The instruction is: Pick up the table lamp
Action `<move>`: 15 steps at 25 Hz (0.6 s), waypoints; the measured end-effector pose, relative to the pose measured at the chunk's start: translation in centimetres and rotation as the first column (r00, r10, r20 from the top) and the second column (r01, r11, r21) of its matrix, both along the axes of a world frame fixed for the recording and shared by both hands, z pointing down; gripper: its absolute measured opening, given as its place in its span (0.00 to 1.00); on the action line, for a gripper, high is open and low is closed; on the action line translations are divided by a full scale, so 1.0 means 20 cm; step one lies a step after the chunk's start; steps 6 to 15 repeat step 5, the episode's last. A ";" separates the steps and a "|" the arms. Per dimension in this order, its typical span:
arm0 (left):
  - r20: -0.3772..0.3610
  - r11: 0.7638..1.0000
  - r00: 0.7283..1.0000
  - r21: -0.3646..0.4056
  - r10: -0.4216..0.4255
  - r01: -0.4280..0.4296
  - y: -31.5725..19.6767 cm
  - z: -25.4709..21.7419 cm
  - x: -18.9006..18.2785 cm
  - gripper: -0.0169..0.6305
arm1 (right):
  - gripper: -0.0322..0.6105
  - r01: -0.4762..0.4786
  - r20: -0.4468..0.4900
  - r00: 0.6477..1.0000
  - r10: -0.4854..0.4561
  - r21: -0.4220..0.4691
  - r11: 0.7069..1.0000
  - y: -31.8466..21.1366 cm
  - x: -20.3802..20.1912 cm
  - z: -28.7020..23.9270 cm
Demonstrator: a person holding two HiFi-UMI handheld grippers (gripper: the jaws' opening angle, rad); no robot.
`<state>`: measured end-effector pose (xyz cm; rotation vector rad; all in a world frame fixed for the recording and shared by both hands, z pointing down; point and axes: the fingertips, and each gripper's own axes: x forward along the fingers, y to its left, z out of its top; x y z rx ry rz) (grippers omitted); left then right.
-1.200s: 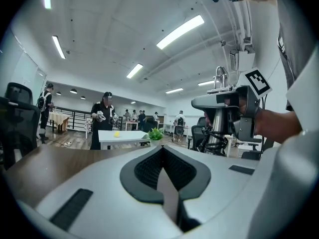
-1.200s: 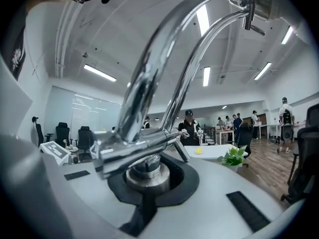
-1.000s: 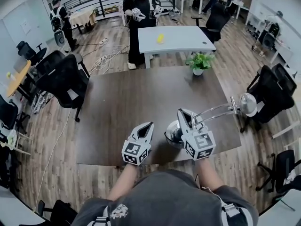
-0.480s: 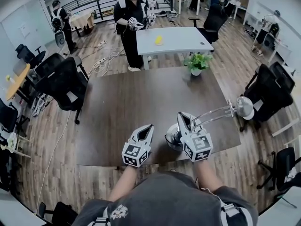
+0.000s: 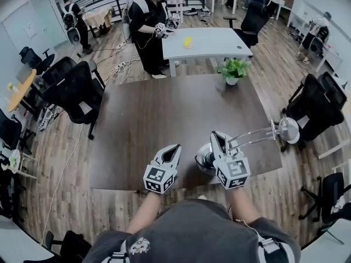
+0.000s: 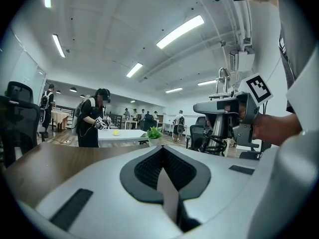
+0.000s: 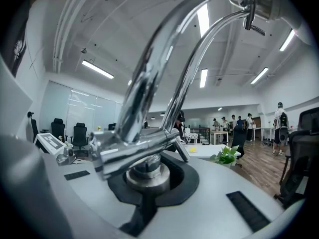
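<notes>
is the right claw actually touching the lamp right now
Touching. The right gripper view shows the right claw shut around the table lamp at its chrome stem, with the dark pads pressed against the metal and no gap.

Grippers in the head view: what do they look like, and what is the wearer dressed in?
Both alike: the left gripper and right gripper have pale grey wedge-shaped jaws with black pads, and each has a white cube with black square markers behind. The person wears a dark grey top.

Plant (image 5: pixel 234 70) on table (image 5: pixel 159 119), behind table lamp (image 5: pixel 250 136)
</notes>
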<state>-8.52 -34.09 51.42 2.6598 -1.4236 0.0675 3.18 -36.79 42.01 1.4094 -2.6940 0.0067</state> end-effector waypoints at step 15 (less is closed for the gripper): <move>0.003 1.000 1.000 -0.002 0.005 -0.005 0.00 0.00 -0.01 0.04 | 0.09 -0.003 -0.002 1.000 0.003 -0.004 1.000 -0.01 -0.01 0.01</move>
